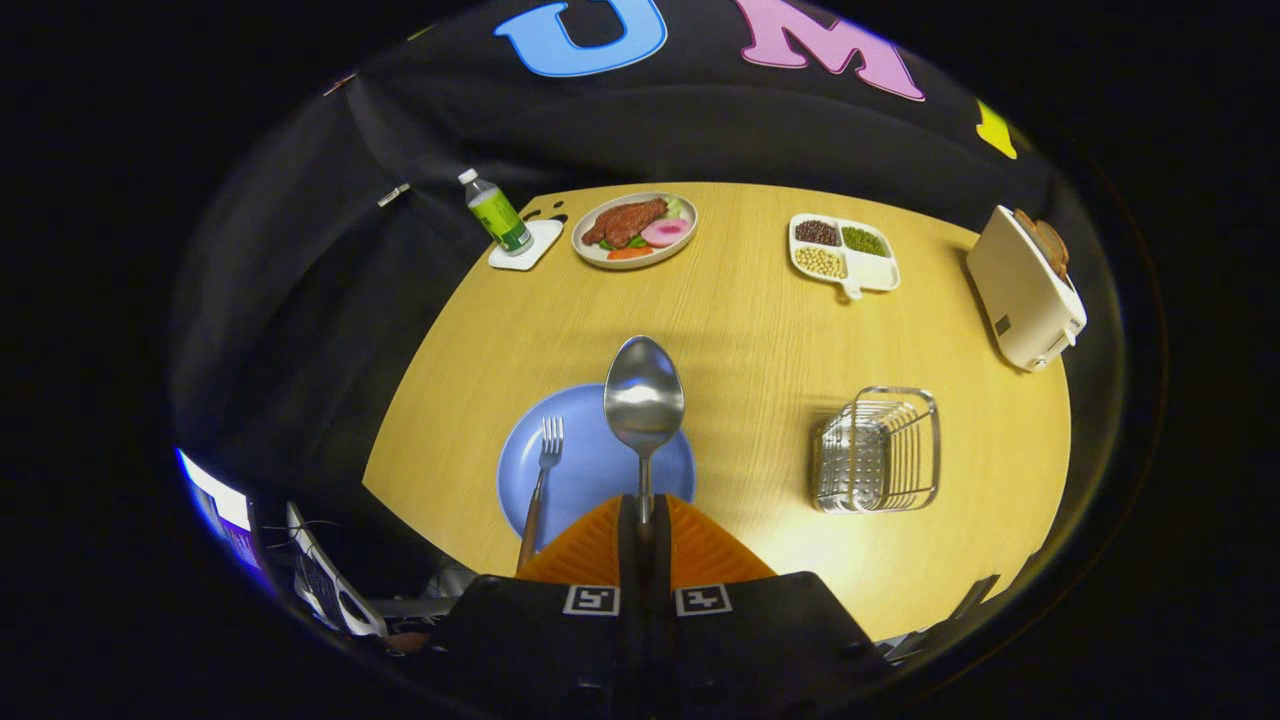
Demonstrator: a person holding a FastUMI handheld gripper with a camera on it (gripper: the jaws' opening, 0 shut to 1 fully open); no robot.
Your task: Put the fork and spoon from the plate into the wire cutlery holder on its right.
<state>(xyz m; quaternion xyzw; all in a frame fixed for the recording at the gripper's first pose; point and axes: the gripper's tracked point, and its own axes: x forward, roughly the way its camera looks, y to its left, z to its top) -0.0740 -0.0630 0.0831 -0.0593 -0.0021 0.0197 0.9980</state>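
Tool [645,520]: orange fingers [590,550] closed together, clamped on the handle of the spoon [644,400]. Spoon stands bowl-forward, raised above the blue plate [585,475], just ahead of the fingers. Fork [540,480] lies on the plate's left part, handle reaching past the near rim.

Wire holder [878,450] stands on the tabletop [750,330] to the right of the plate, well apart from it; nothing lies between them.

Far side of the tabletop: bottle [495,212] on a white coaster [527,245], food dish [634,229], divided tray [843,252] of beans. Toaster [1025,285] at the right edge, beyond the holder.
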